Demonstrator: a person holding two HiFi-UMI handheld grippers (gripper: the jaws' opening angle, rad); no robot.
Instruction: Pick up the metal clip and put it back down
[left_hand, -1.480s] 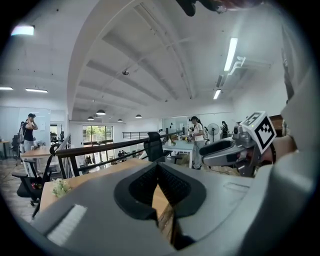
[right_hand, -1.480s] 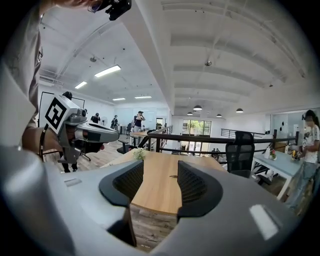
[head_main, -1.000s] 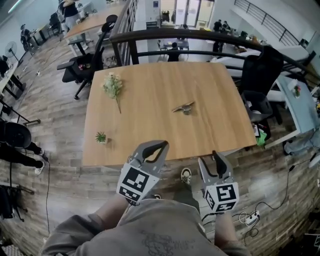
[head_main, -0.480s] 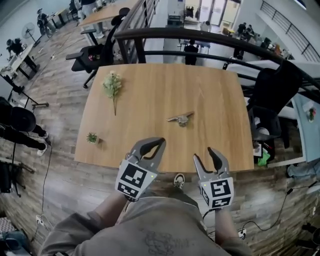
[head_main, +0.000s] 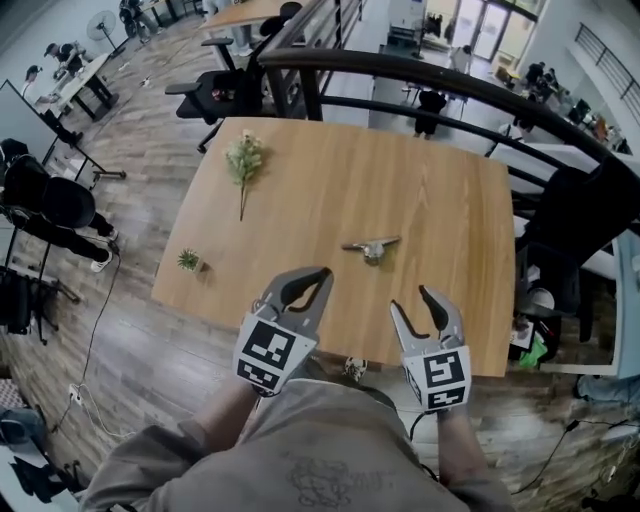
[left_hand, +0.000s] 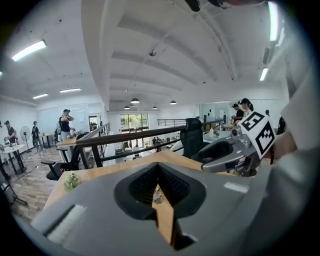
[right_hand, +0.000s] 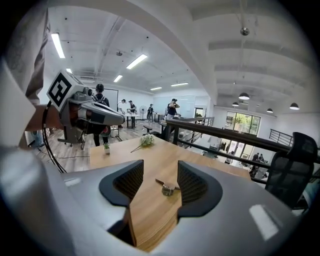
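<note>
the metal clip (head_main: 371, 245) lies flat near the middle of the tabletop (head_main: 450, 200), well ahead of both grippers. the right gripper (head_main: 409, 298) has its fingers spread and empty, lined up on the clip. the left gripper (head_main: 322, 273) has its fingers closed on nothing. the likely trouble: the clip sits low on smooth wood, so a shallow approach could shove it away. a flower sprig (head_main: 243, 160) and a small potted plant (head_main: 188, 261) sit to the left. a black railing (head_main: 420, 70), office chairs and plank floor surround the tabletop.

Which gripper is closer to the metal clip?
Right, probably, but it's close. The right gripper points straight at the metal clip; the left gripper is off to its left.
</note>
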